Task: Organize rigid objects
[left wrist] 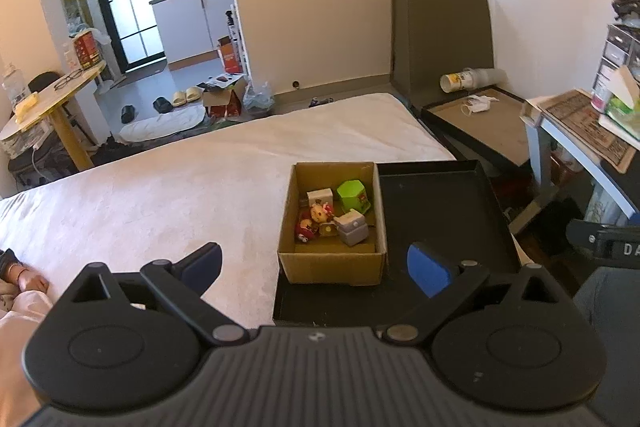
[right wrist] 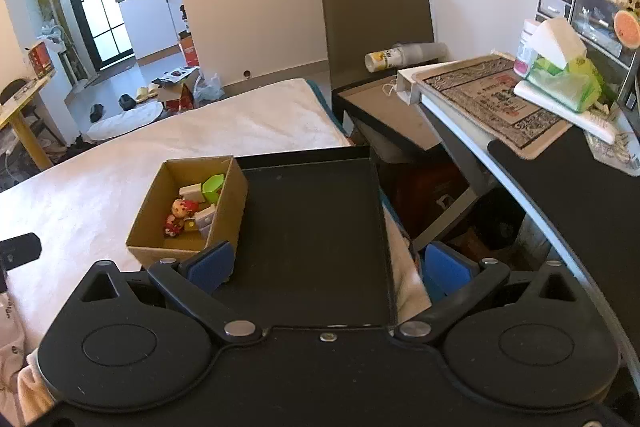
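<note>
A small cardboard box [left wrist: 332, 269] sits in the left part of a black tray [left wrist: 440, 203] on the bed. In it lie a green toy block [left wrist: 354, 195], a grey toy block [left wrist: 352, 227], a white block [left wrist: 320, 195] and small red figurines [left wrist: 316, 219]. My left gripper [left wrist: 316, 267] is open and empty, held just before the box's near wall. The box [right wrist: 224, 203] and tray [right wrist: 312, 227] also show in the right wrist view. My right gripper [right wrist: 328, 269] is open and empty over the tray's near part, its left pad [right wrist: 212, 265] beside the box's corner.
The white bed [left wrist: 180, 187] spreads left of the tray. A low brown table [right wrist: 384, 111] and a desk with a tissue pack [right wrist: 564, 83] stand to the right. The floor beyond the bed holds slippers and boxes [left wrist: 224, 99]. A person's hand [left wrist: 28, 281] rests at the left.
</note>
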